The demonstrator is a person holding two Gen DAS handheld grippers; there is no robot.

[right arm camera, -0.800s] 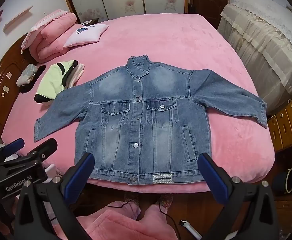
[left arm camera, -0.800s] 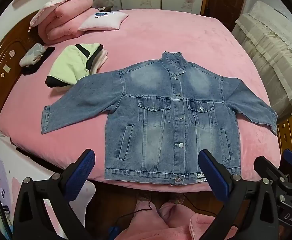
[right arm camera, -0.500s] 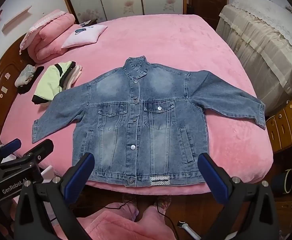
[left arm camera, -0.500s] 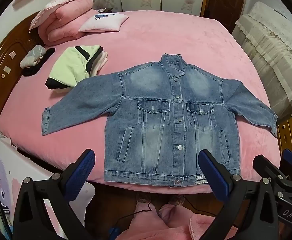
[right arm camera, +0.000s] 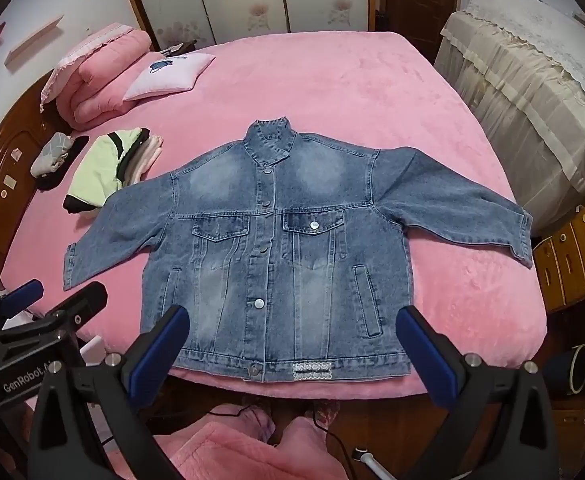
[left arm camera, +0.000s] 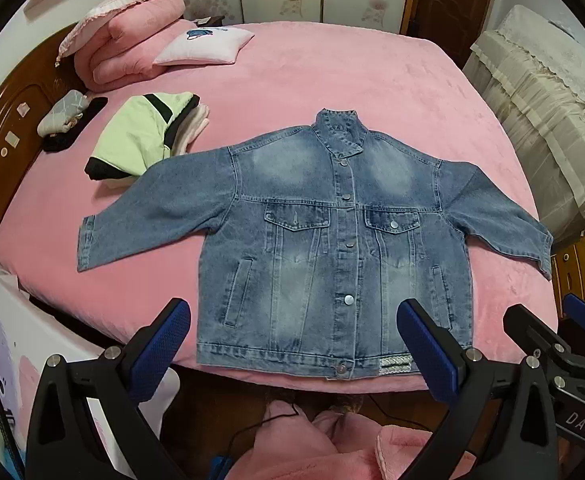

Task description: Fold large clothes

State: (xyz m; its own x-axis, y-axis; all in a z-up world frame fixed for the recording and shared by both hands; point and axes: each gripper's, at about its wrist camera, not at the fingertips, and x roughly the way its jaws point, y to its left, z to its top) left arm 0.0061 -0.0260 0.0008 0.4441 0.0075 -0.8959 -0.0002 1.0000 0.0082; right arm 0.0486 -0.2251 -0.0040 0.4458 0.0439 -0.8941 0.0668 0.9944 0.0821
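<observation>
You had the jacket (left arm camera: 332,240) spread flat, front up and buttoned, on the pink bed (left arm camera: 332,72), its long axis running from the collar at 12 o'clock to the hem at 6 o'clock, sleeves out toward 9 and 3. The hem lay nearest you, at the bed's edge. Your left gripper (left arm camera: 292,344) hovered above the hem, fingers spread wide, holding nothing; the left sleeve cuff (left arm camera: 86,246) sat at about 10 o'clock from it, so that arm was the nearer one for that sleeve. Your right gripper (right arm camera: 292,344) hung likewise spread and empty over the hem, with the right cuff (right arm camera: 524,240) at about 2 o'clock. By my judgement, folding had not begun.
</observation>
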